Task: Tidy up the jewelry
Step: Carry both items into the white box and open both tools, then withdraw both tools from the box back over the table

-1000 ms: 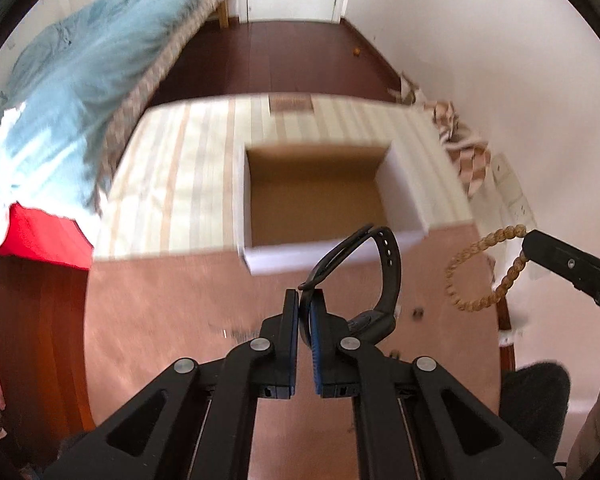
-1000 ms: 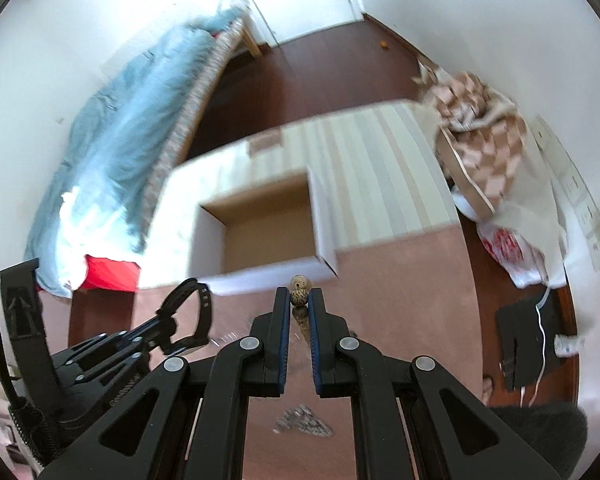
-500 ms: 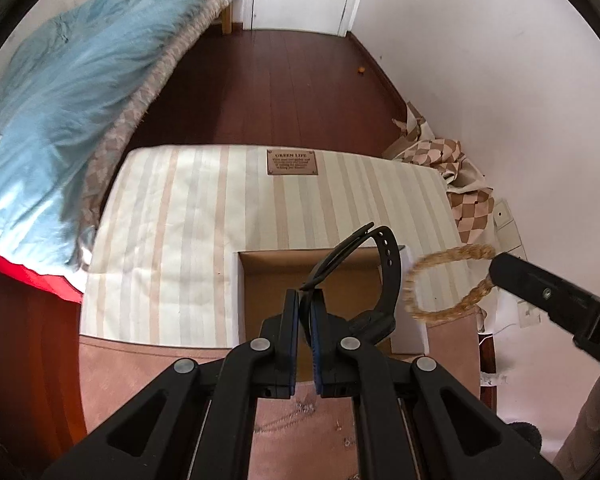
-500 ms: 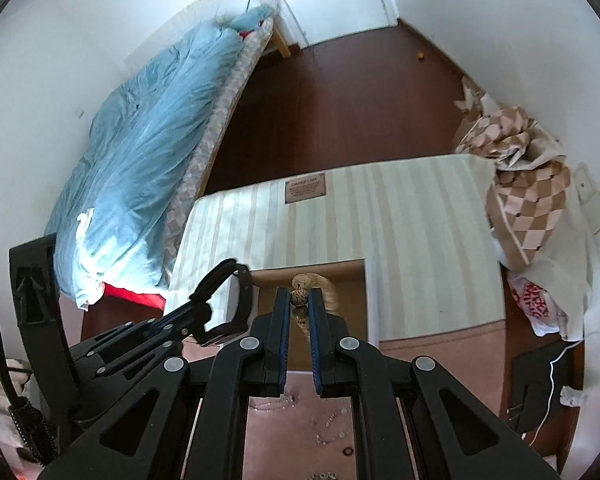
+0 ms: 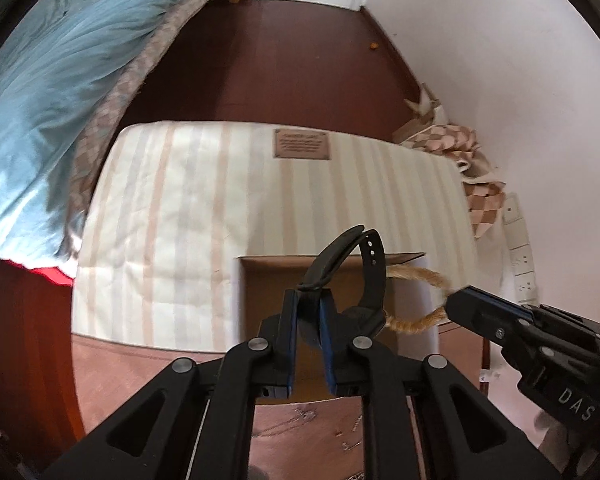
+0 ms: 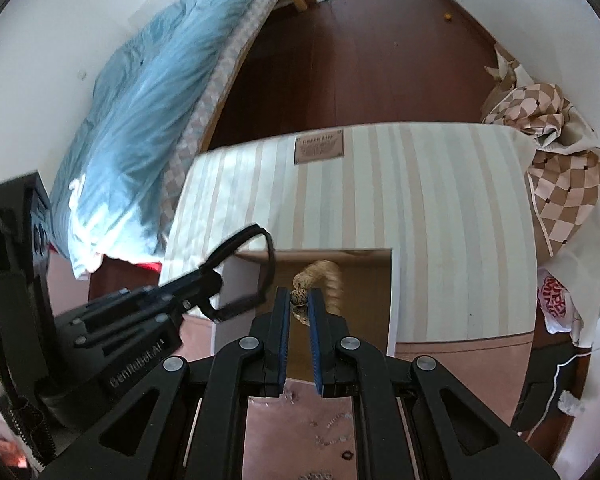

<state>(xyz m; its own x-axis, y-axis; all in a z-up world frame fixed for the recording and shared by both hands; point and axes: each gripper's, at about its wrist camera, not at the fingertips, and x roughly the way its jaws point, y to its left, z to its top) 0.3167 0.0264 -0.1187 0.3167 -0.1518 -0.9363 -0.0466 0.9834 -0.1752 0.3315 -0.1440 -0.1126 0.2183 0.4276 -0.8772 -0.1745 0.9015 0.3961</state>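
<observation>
Left hand-held gripper (image 5: 309, 312) is grasping black watch strap (image 5: 370, 276), lower center; right hand-held gripper (image 6: 300, 298) is pinching bead bracelet (image 6: 326, 276), both hovering over open cardboard box (image 6: 382, 312).

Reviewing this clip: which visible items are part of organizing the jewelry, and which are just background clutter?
Job items:
- black watch held by the left gripper
- bead bracelet held by the right gripper
- open cardboard box below both
- loose chains on the tabletop

Just lying about:
- blue duvet
- striped mattress
- checkered cloth
</observation>
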